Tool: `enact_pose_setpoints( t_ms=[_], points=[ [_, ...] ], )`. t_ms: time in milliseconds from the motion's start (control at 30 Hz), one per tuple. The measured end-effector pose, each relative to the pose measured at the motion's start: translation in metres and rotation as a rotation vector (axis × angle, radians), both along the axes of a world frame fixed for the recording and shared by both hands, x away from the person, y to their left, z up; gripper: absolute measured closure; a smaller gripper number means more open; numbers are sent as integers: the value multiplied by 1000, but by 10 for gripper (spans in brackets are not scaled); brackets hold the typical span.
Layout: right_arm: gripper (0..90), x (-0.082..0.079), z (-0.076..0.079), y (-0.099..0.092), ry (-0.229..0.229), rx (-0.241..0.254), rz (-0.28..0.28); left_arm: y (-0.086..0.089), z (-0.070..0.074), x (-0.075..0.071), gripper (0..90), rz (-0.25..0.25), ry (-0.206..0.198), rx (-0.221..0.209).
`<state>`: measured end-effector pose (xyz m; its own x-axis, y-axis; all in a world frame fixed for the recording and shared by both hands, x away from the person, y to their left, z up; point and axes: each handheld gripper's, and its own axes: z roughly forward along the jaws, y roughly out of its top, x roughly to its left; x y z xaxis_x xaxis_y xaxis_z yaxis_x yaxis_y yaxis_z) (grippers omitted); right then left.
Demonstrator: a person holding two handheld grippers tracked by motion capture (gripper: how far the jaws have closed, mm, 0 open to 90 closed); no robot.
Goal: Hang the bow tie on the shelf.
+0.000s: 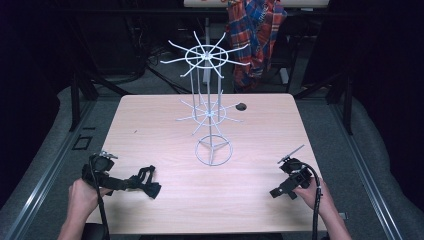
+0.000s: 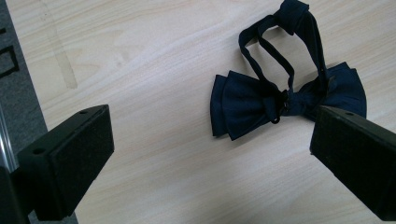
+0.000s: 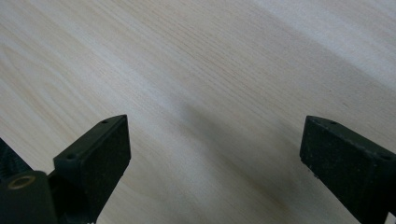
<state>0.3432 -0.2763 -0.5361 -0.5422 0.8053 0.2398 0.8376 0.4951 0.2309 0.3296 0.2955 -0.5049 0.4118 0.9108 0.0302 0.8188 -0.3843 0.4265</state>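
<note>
A dark navy bow tie with its neck strap looped behind it lies flat on the light wood table. In the high view the bow tie rests near the front left of the table. My left gripper points at it, jaws wide open, with the tie just ahead of them and closer to the right jaw; the pads are not touching it. A hand holds the left gripper low over the table. My right gripper is open above bare wood, and it sits at the front right.
A white wire display rack with two tiers of radiating hooks stands on a ring base in the middle of the table. A small dark hole lies behind it. A plaid cloth hangs beyond the far edge.
</note>
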Motion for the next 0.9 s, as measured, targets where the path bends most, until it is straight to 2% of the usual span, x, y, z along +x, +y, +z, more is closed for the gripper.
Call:
enact_pose_setpoints(
  t_ms=[33, 100, 167, 200, 233, 267, 400, 600, 633, 767, 833, 900],
  points=[
    [84, 1, 2, -1, 6, -20, 22, 0, 0, 0, 0, -1, -3, 0],
    [84, 0, 3, -1, -3, -27, 26, 0, 1, -1, 0, -2, -6, -8],
    [84, -1, 1, -1, -1, -4, 1, 1, 1, -1, 0, -1, -6, -16],
    [84, -1, 2, -2, 4, -21, 13, 1, 1, 0, 0, -2, -1, -26],
    [84, -1, 1, -3, -2, -17, 15, 1, 1, 0, 0, 0, 0, -28],
    [84, -1, 1, -2, -7, -3, 6, 1, 0, -1, 0, 1, -4, -28],
    [84, 1, 1, -2, 6, -8, 11, -3, 2, -2, 0, -2, -25, -24],
    [84, 1, 0, -4, 3, 11, 19, -11, 2, -2, 0, -9, -22, -15],
    [84, 1, 0, -3, -3, 16, 5, -13, 1, -3, 0, -13, -22, -11],
    [85, 4, -1, 1, 10, 17, 27, -18, 3, -7, 0, -32, -27, -45],
    [85, 5, 0, 1, 11, 13, 40, -20, 4, -7, 0, -35, -32, -47],
    [86, 4, -1, 1, 0, 25, 19, -23, 4, -6, 0, -40, -25, -48]
  ],
)
